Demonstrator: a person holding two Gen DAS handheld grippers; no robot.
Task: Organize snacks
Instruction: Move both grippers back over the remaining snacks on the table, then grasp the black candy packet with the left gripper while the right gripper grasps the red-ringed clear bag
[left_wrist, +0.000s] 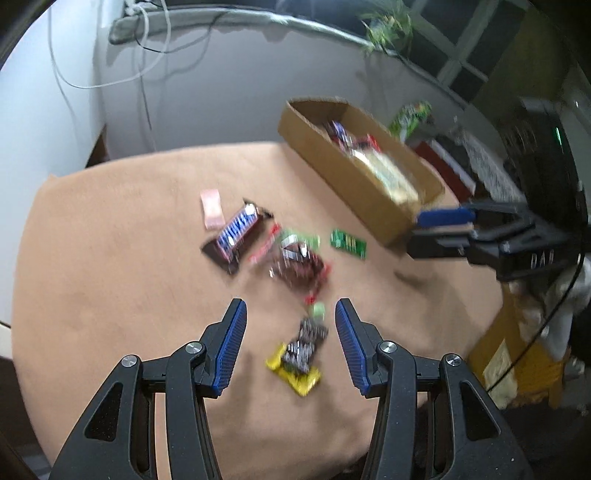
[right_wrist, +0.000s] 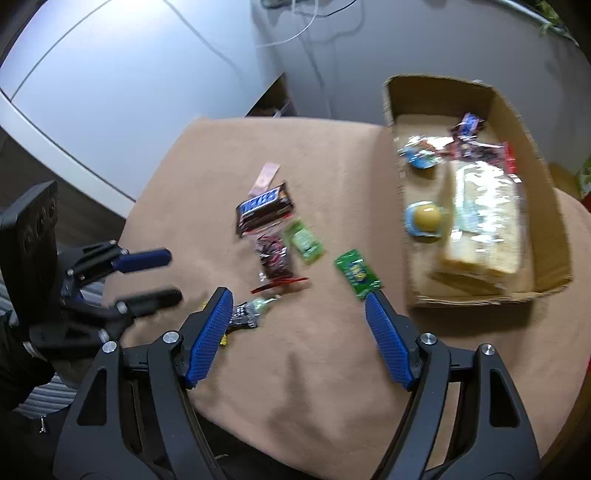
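Loose snacks lie on a tan cloth-covered table: a Snickers bar, a pink packet, a dark red packet, a green packet and a dark and yellow wrapper. A cardboard box holds several snacks. My left gripper is open above the dark and yellow wrapper, empty. My right gripper is open and empty, near the box's front corner; it also shows in the left wrist view.
A white wall with hanging cables stands behind the table. A green bag and red items lie beyond the box. A yellow carton sits low at the right of the table. The left gripper shows at the left of the right wrist view.
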